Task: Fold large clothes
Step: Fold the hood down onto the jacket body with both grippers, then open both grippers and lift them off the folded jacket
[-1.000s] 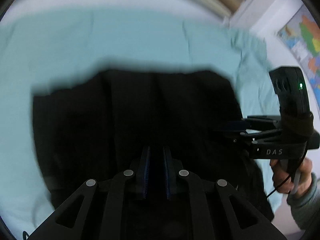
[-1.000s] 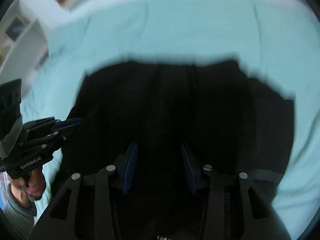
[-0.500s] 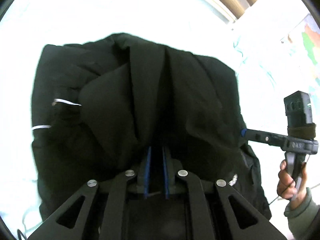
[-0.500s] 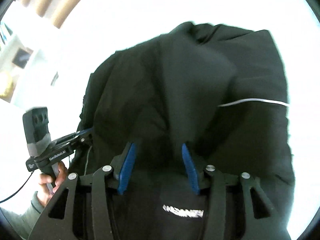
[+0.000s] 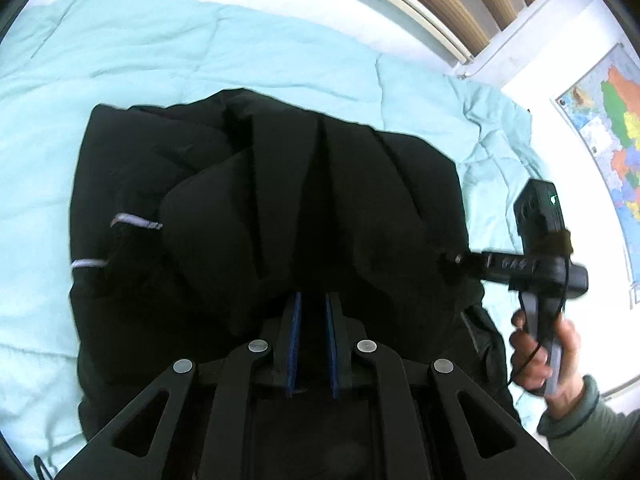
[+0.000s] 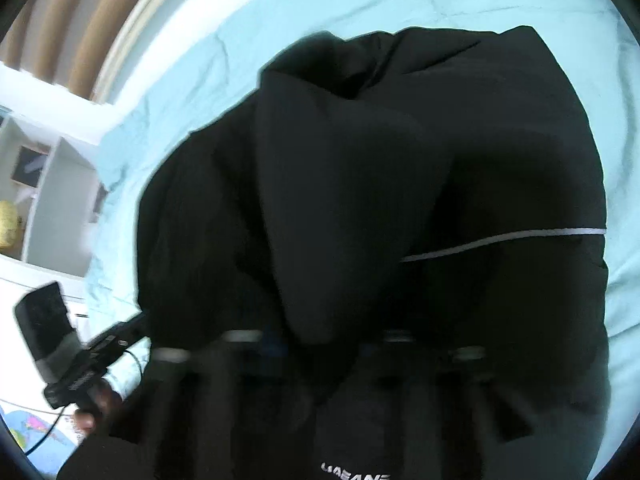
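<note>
Jacket: a large black jacket (image 5: 280, 208) bunched on the bed, pale stripes on one sleeve, white lettering near its lower edge.
Place: it lies just ahead of both hand-held grippers, rising in folds from their tips.
Left hand-held gripper (image 5: 311, 312): blue pads close together, black cloth pinched between them.
Right hand-held gripper (image 6: 320, 344): blurred in its own view; jaws have just been closing and now clamp the jacket's edge.
Left view only: the right hand (image 5: 540, 356) on its handle, and a wall map (image 5: 612, 128).
Right view only: the lettering and a white shelf (image 6: 48, 200).
Around: light blue quilt (image 5: 200, 48) under the jacket.
</note>
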`<control>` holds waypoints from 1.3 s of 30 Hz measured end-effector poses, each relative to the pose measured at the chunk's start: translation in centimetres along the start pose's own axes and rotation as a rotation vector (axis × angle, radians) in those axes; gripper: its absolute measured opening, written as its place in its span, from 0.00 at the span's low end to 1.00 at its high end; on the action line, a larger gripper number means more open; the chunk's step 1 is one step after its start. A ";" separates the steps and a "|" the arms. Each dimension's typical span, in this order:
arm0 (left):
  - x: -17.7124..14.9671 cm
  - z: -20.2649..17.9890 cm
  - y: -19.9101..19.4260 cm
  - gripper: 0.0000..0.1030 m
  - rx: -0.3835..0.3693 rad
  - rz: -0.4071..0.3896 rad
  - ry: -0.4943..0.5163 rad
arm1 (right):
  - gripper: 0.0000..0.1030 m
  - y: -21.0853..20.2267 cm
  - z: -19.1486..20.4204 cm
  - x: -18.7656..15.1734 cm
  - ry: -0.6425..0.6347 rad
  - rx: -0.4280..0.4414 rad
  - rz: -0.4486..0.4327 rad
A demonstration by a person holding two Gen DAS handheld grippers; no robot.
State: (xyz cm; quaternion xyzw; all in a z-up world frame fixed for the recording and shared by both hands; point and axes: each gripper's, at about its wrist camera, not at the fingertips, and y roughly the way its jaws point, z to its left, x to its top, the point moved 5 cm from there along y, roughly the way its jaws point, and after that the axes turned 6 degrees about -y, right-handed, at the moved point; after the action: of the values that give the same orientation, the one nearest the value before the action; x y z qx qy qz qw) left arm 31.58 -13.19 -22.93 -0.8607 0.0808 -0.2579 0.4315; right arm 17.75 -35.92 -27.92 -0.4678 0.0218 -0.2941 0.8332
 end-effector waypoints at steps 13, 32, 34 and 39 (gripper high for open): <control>-2.3 -1.0 5.6 0.10 0.069 0.129 0.013 | 0.09 -2.0 0.8 -3.8 -0.150 -0.316 0.044; -1.7 -3.6 2.9 0.38 0.039 0.076 0.064 | 0.62 -2.1 6.7 -3.5 -0.269 -0.211 -0.010; -2.7 -1.9 5.6 0.39 0.061 0.141 0.010 | 0.62 0.3 4.4 -4.4 -0.287 -0.254 0.056; -2.5 -0.8 5.9 0.36 0.000 0.181 -0.133 | 0.61 2.0 3.1 -5.2 -0.275 -0.288 0.095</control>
State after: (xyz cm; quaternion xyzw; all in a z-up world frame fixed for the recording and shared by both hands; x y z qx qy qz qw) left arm 29.51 -16.47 -28.06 -0.8651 0.1292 -0.1602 0.4575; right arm 15.36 -30.09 -29.04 -0.6161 -0.0281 -0.1818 0.7659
